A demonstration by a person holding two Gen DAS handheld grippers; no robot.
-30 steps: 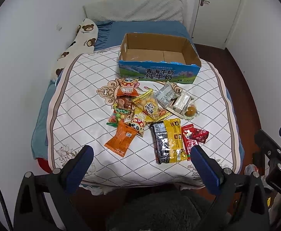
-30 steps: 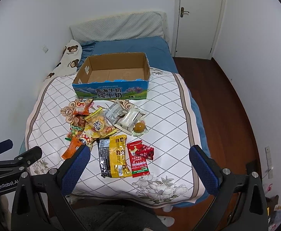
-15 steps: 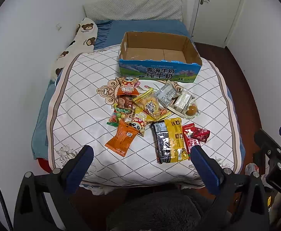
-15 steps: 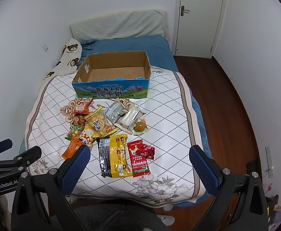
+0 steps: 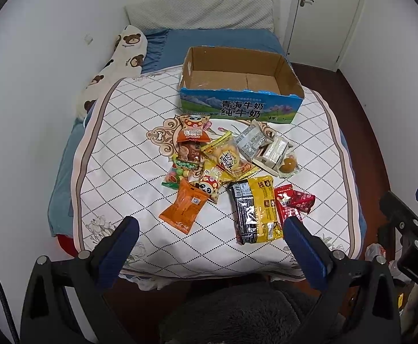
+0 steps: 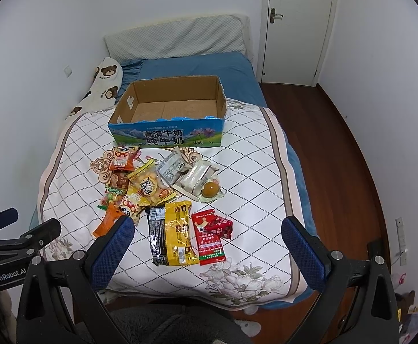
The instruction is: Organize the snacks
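While I hold both tools above the foot of the bed [image 5: 65,169], my left hand-held gripper [image 5: 210,239] is spread wide and grasps nothing, and my right hand-held gripper [image 6: 207,238] is likewise released. On the quilt [image 6: 255,177], an open cardboard milk box [image 5: 239,86] sits with bare cardboard showing inside. Just in front of that box lies the snack pile: an orange cartoon packet [image 5: 193,132] nearest it, a yellow puff bag [image 5: 227,156], grey wrapped packs [image 5: 250,140]. Farther from the box lie an orange sachet [image 5: 184,210], a black-and-yellow packet [image 5: 256,209] and red packets [image 6: 212,235].
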